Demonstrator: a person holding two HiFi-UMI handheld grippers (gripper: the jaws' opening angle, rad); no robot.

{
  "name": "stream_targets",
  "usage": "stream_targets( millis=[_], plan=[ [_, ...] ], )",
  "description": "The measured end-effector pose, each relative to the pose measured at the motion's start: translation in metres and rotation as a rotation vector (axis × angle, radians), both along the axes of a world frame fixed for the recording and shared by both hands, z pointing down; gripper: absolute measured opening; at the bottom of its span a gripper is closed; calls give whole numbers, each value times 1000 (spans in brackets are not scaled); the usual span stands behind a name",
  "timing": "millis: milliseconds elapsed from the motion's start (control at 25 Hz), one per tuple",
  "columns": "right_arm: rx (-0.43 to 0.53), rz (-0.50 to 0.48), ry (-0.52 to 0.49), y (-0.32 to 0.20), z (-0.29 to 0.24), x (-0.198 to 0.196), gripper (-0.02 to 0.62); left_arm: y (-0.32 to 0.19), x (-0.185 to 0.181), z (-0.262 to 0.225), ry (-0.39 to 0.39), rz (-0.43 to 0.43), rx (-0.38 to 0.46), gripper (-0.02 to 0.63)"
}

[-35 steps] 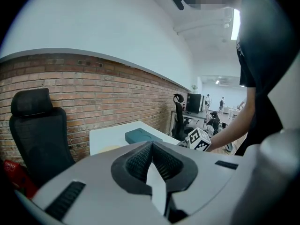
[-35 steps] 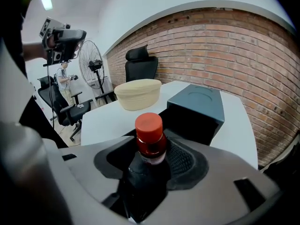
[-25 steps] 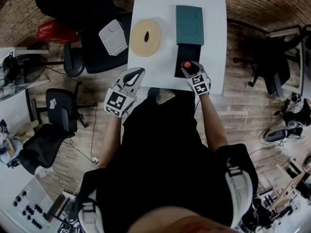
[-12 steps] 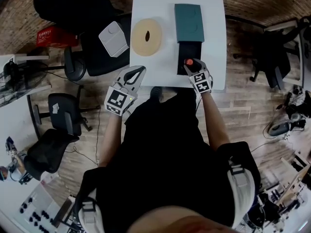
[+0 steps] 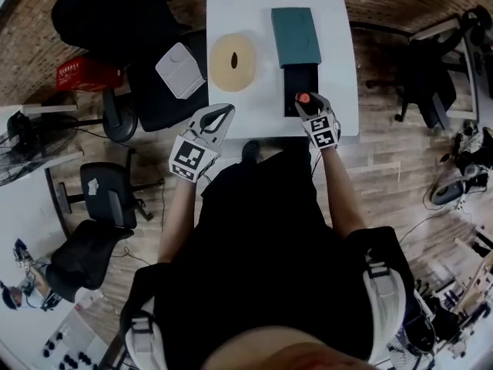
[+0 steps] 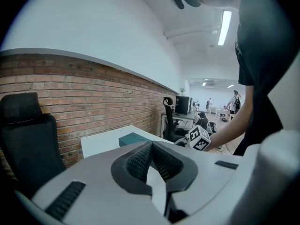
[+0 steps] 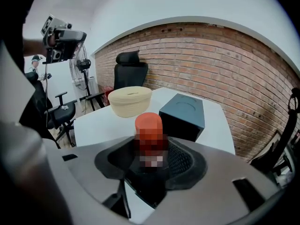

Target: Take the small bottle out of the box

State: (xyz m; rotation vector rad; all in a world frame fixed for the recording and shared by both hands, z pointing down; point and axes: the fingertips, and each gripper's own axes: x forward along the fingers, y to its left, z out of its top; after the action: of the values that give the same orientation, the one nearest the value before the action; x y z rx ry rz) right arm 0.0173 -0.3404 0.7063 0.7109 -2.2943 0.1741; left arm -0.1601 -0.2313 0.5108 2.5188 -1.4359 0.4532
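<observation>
Bottle (image 7: 150,142), small with orange-red cap (image 7: 148,122), sits pinched in right claw (image 7: 151,159); left claw (image 6: 152,162) pressed together.

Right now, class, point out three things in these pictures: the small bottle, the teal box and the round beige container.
small bottle (image 7: 149,122): right gripper view, on its orange cap.
teal box (image 5: 296,37): head view, middle of its top face.
round beige container (image 5: 222,65): head view, on its lid, beside the dark slot.

Bare table (image 5: 262,102) lane between beige round container (image 5: 233,62) and teal box (image 5: 296,35).
</observation>
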Motion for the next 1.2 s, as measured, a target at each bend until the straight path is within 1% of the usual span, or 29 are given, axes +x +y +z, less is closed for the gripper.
stream_targets(
  millis=[440, 840, 1040, 1200],
  plan=[
    [23, 78, -19, 20, -22, 1, 192, 6, -6, -2, 10, 75, 20, 21],
    [58, 127, -46, 48, -43, -12, 193, 20, -10, -2, 27, 150, 38, 20],
    [69, 136, -62, 59, -54, -22, 193, 26, -16, 5, -18, 173, 12, 20],
    [86, 141, -58, 64, -64, -26, 193, 27, -16, 7, 3, 200, 8, 20]
  ],
)
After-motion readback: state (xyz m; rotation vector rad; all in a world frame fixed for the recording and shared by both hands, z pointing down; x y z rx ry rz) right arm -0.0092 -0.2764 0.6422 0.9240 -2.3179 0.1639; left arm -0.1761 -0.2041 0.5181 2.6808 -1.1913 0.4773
